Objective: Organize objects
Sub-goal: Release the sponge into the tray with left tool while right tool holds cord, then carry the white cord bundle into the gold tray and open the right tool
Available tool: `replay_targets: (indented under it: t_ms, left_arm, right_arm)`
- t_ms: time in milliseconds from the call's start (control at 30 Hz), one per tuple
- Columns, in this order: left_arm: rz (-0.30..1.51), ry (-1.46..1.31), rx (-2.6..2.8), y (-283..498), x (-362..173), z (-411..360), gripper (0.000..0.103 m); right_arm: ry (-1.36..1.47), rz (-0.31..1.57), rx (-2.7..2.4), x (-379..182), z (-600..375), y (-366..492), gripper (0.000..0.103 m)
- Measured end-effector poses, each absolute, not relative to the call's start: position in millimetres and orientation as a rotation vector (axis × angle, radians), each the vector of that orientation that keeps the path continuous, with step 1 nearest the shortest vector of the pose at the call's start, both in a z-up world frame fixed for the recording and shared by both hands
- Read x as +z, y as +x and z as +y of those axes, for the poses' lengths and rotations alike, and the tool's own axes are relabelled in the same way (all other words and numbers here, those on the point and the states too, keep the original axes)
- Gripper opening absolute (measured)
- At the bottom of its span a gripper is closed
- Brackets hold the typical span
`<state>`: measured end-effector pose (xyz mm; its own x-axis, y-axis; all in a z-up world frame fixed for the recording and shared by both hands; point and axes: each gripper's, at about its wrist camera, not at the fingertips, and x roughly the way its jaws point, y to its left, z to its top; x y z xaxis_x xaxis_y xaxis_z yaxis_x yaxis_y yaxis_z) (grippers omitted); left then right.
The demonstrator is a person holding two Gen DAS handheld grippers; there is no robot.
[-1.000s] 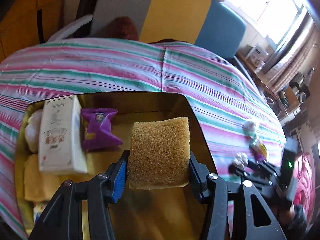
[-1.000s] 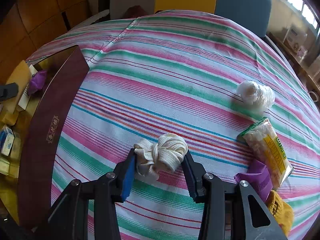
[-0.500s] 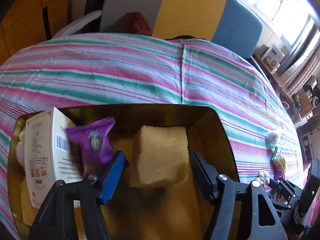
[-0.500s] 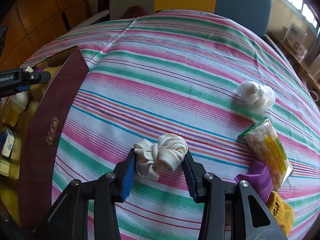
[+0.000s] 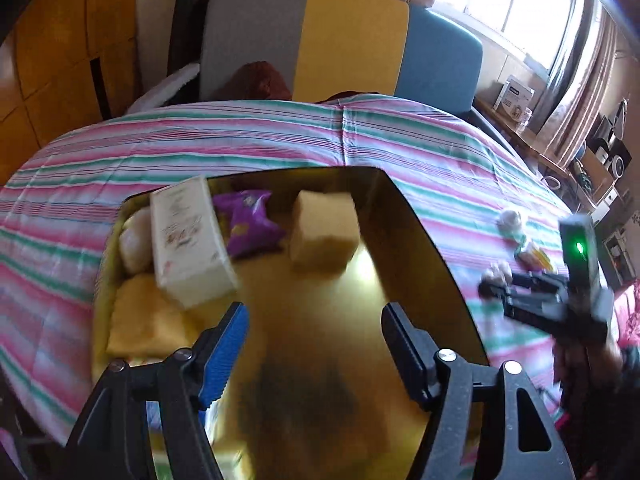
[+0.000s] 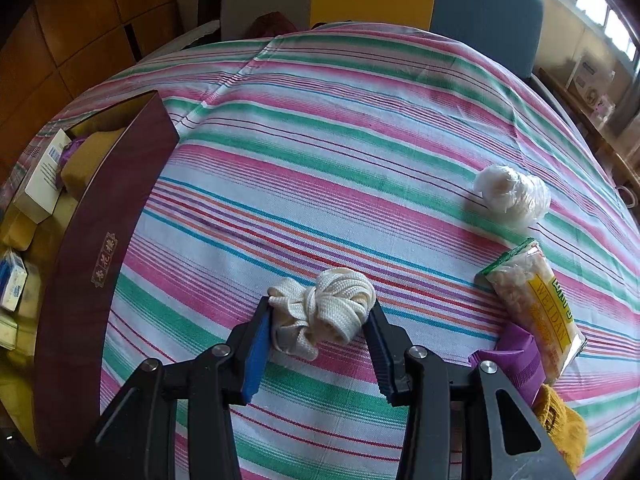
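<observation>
A yellow sponge (image 5: 323, 232) lies in the gold-lined box (image 5: 416, 240), near its far end. My left gripper (image 5: 314, 336) is open and empty, above the box, back from the sponge. A white carton (image 5: 188, 240), a purple packet (image 5: 248, 224) and a yellow cloth (image 5: 140, 320) also lie in the box. My right gripper (image 6: 318, 322) is shut on a bundle of white cord (image 6: 324, 312) at the striped tablecloth (image 6: 340, 140). The right gripper also shows in the left wrist view (image 5: 520, 292).
The box's dark red wall (image 6: 100, 248) stands left of my right gripper. A white wrapped ball (image 6: 512, 196), a snack packet (image 6: 536, 300), a purple packet (image 6: 516, 360) and a yellow knit item (image 6: 560, 428) lie at the right. Chairs stand behind the table.
My left gripper has opened and let go of the sponge, which now rests in the box. The gripper has drawn back and up. The right gripper has not moved.
</observation>
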<state>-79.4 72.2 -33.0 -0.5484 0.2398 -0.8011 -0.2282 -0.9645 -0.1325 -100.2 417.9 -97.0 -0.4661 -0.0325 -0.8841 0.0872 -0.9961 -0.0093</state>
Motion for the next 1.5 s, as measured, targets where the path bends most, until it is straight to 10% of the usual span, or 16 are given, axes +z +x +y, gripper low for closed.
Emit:
replay_targets:
  t_ms: [1033,1500]
  left_arm:
    - [-0.126,-1.302,2.628,-30,-31,10,0.069]
    - [-0.218,-1.321,2.605,-34,-37,-6,0.069]
  right_arm:
    - [1.505,0.066,-2.681,-65,400,-93,0.044]
    - [1.229,0.456,-2.448,-12,269,-117,0.044]
